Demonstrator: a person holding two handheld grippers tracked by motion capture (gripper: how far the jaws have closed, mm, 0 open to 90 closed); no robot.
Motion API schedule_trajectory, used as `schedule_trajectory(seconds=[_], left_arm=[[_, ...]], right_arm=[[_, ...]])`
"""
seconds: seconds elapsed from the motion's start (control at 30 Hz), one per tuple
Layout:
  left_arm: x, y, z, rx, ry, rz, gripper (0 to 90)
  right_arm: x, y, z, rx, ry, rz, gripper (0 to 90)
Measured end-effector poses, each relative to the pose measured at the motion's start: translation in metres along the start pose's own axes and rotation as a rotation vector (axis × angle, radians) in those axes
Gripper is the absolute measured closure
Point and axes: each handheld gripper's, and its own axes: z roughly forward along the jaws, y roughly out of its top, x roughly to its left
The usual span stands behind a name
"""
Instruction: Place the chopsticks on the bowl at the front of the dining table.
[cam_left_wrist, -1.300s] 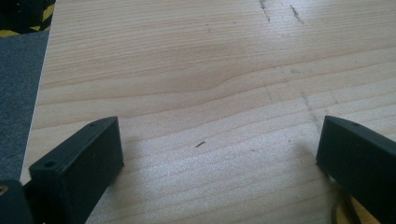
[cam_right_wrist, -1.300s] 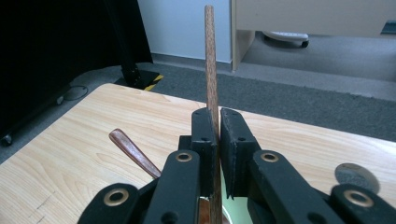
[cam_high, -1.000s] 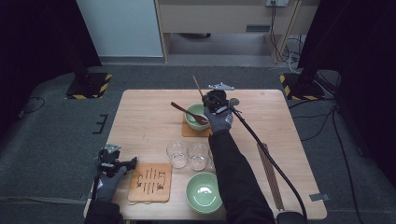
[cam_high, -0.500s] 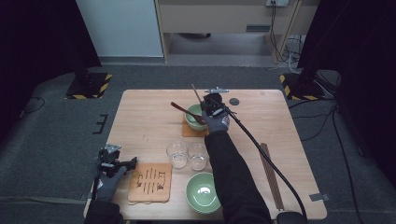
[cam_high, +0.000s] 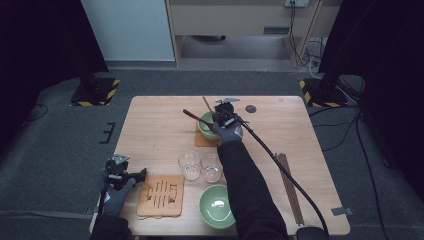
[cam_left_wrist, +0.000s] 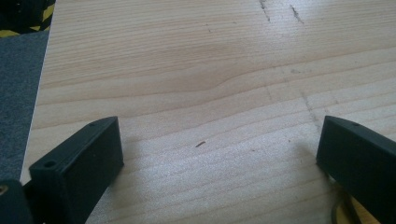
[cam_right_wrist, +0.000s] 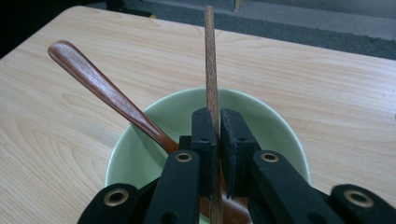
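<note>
Dark wood chopstick (cam_right_wrist: 211, 70) is clamped between the right gripper (cam_right_wrist: 218, 126) jaws, which are pressed together on it. The stick stands nearly upright, top end leaning toward the desk's far edge, lower part running down between the jaws above the bowl. In the high view the same chopstick (cam_high: 207, 106) pokes out past the right gripper (cam_high: 223, 116), over the far middle of the desk.

Directly under it: pale green bowl (cam_right_wrist: 261, 116), sitting on a small tan coaster (cam_high: 202, 139). A reddish-brown wooden spoon (cam_right_wrist: 100, 86) rests in that bowl, handle leaning over the rim toward the desk's left edge. Spoon and chopstick are close at the bowl; can't tell if they touch.

Outward: two clear glasses (cam_high: 190, 164) side by side mid-desk, a second green bowl (cam_high: 216, 206) at the near edge, a carved wooden trivet (cam_high: 161, 194) just left of it. More dark chopsticks (cam_high: 289, 185) lie along the right edge. Small dark disc (cam_high: 250, 108) near the far edge.

Left gripper (cam_high: 120, 172) sits at the near-left corner, next to the trivet. Left gripper view: jaws wide apart, nothing between them, bare desk (cam_left_wrist: 196, 70) below.
</note>
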Motion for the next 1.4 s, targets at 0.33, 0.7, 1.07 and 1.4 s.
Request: schedule_trajectory(seconds=[0.33, 0.7, 1.07, 1.4], left_arm=[[0.0, 0.0, 0.0, 0.0, 0.0, 0.0, 0.0], [0.0, 0.0, 0.0, 0.0, 0.0, 0.0, 0.0], [0.0, 0.0, 0.0, 0.0, 0.0, 0.0, 0.0], [0.0, 0.0, 0.0, 0.0, 0.0, 0.0, 0.0]], right_arm=[[-0.0001, -0.0035, 0.0061, 0.033, 0.011, 0.011, 84.5], [-0.0004, -0.0034, 0.0063, 0.036, 0.019, 0.009, 79.1], [-0.0005, -0.0036, 0.0018, 0.062, -0.005, -0.048, 79.0], [0.0027, -0.0052, 0.0029, 0.07, 0.005, -0.046, 84.2]])
